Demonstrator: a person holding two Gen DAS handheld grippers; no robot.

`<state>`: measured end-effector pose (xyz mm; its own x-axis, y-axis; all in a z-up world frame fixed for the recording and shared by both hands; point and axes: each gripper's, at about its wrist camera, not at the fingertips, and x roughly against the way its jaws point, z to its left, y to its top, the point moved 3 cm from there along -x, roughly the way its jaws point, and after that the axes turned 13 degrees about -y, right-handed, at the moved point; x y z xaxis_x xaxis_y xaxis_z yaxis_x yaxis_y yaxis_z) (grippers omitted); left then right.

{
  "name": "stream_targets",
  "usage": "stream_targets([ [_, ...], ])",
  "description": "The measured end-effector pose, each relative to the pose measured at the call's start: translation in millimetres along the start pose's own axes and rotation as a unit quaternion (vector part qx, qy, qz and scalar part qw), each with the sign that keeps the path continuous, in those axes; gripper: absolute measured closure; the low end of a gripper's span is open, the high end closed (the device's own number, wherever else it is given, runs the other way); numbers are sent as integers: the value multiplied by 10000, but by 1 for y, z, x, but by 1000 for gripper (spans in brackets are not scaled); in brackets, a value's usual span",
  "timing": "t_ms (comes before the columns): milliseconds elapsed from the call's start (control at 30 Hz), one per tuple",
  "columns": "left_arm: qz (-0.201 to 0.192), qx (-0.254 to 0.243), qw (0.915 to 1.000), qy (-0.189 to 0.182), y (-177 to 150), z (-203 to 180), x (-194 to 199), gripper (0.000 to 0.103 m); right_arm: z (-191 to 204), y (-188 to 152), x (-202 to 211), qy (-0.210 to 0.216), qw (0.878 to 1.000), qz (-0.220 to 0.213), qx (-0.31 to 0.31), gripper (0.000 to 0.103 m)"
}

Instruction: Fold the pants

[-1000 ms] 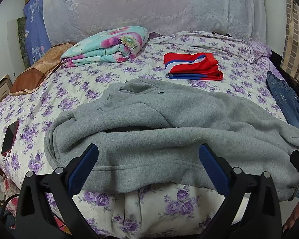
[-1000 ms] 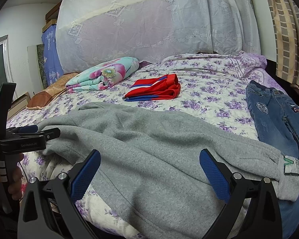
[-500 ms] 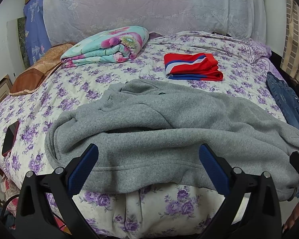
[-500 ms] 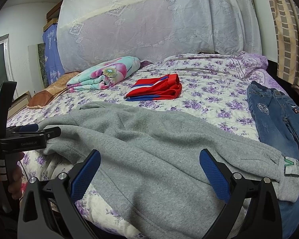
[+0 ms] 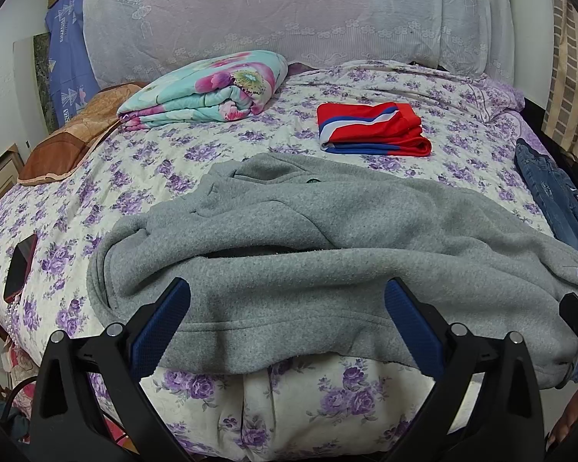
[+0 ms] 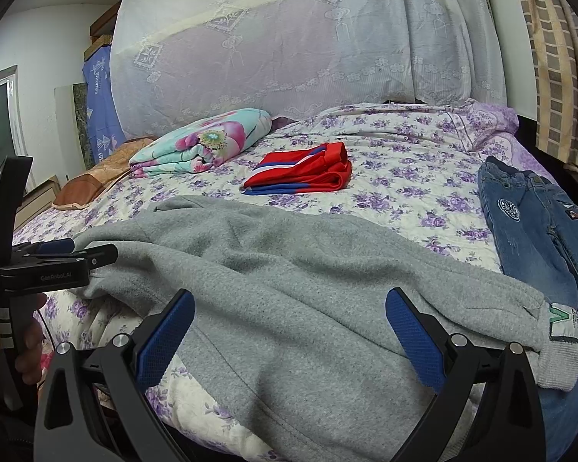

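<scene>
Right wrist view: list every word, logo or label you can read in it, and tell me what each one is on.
"GenRobot.AI": on the side of the left gripper, at the picture's left edge.
"V": green letter on the white label at the cuff of the grey pants; the small print under it is too blurred to read.
Round white patch on the jeans: too small to read.
Blue hanging cloth in the corner: white marks, unreadable.

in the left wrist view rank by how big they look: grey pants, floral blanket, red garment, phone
1. grey pants, by far the largest, though nearest the camera
2. floral blanket
3. red garment, not far behind the blanket
4. phone, smallest, seen at the left edge where the fisheye squeezes it
</scene>
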<state>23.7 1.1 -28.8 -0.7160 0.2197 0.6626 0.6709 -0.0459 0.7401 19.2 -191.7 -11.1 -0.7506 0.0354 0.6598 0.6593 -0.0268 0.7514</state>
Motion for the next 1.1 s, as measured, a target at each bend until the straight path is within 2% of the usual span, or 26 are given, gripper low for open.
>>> stream_targets([
  [933,98,41,9999,28,-10,6,-12,4,0,-3,-8,14,9999,117,-4,3],
  [1100,160,22,9999,38,2,16,-13,4,-2,-3,-16,14,9998,188,-26,3],
])
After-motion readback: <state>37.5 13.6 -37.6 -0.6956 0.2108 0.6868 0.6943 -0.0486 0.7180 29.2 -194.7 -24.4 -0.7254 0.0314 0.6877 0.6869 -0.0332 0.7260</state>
